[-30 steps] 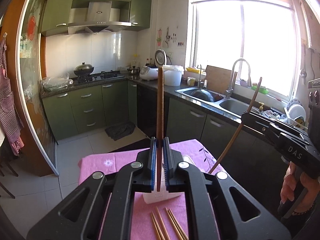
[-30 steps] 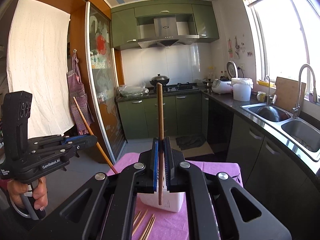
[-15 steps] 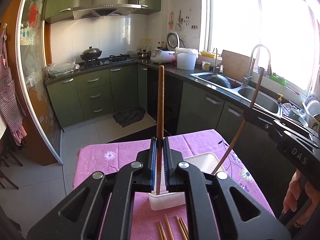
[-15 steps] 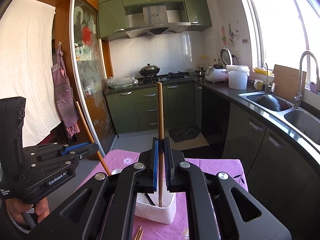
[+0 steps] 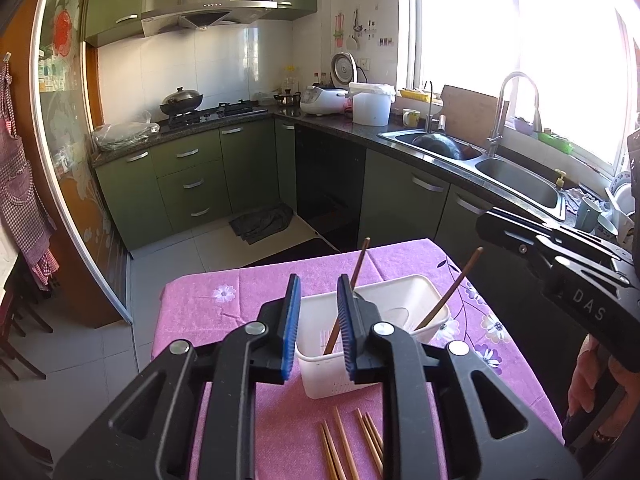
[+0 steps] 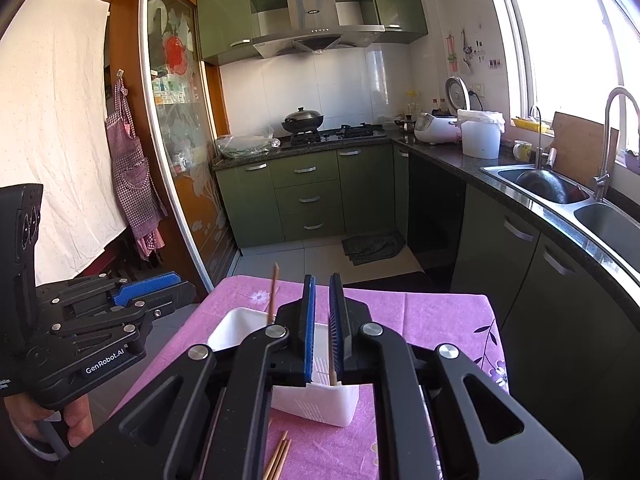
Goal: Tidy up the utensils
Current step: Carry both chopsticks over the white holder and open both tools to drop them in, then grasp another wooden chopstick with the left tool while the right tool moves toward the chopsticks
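A white plastic basket stands on the pink tablecloth. Two brown chopsticks lean inside it: one beside my left gripper, another at the basket's right side. My left gripper is open and empty just over the basket's near end. My right gripper is open over the basket, with a chopstick standing loose between its jaws. Another chopstick leans in the basket's far end. Several loose chopsticks lie on the cloth in front of the basket.
The small table with the pink floral cloth stands in a kitchen. Green cabinets, a stove and a sink counter lie beyond. The other hand-held gripper shows at the right and at the left.
Both grippers have dropped toward the basket and opened. The chopsticks they held upright now lean loose in the basket.
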Demonstrator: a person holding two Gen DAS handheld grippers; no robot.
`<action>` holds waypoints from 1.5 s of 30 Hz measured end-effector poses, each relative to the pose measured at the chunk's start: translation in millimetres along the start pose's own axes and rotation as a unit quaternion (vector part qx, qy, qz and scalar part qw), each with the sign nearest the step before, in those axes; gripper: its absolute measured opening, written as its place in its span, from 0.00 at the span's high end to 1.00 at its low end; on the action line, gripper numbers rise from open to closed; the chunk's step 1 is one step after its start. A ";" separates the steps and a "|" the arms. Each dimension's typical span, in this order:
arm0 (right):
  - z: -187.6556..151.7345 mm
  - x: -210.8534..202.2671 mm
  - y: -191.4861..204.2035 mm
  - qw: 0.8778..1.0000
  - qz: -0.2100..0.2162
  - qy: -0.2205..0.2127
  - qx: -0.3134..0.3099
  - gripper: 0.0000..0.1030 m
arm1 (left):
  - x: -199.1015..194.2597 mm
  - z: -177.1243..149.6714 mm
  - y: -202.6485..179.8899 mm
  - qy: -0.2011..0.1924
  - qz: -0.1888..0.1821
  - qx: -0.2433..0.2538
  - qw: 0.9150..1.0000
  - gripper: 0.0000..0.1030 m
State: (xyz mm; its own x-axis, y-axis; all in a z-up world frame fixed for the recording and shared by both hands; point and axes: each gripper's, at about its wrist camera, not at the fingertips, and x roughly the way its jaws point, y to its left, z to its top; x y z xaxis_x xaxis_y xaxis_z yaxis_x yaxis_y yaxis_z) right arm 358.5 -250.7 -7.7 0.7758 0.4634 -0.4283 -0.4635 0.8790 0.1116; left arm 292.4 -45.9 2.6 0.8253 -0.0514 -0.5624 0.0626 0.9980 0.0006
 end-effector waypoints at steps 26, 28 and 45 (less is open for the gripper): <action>-178.2 2.6 -17.4 0.986 -0.036 0.161 0.007 0.79 | 73.1 -174.2 -4.2 0.288 -0.019 -0.045 0.956 0.84; -181.7 5.3 -18.9 0.986 -0.033 0.165 0.008 0.79 | 74.9 -177.1 -2.9 0.293 -0.015 -0.046 0.955 0.85; -182.4 1.5 -22.7 0.985 -0.026 0.171 0.015 0.73 | 96.3 -178.3 -12.7 0.313 -0.001 -0.024 0.950 0.94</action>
State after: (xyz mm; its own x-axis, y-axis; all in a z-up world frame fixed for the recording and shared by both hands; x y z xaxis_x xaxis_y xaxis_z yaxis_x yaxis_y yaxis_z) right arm 292.1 -290.3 -174.4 0.6063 0.3573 -0.7105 -0.4101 0.9059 0.1056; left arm 271.1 -57.2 -199.1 0.3299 -0.0379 -0.9433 0.0263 0.9992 -0.0309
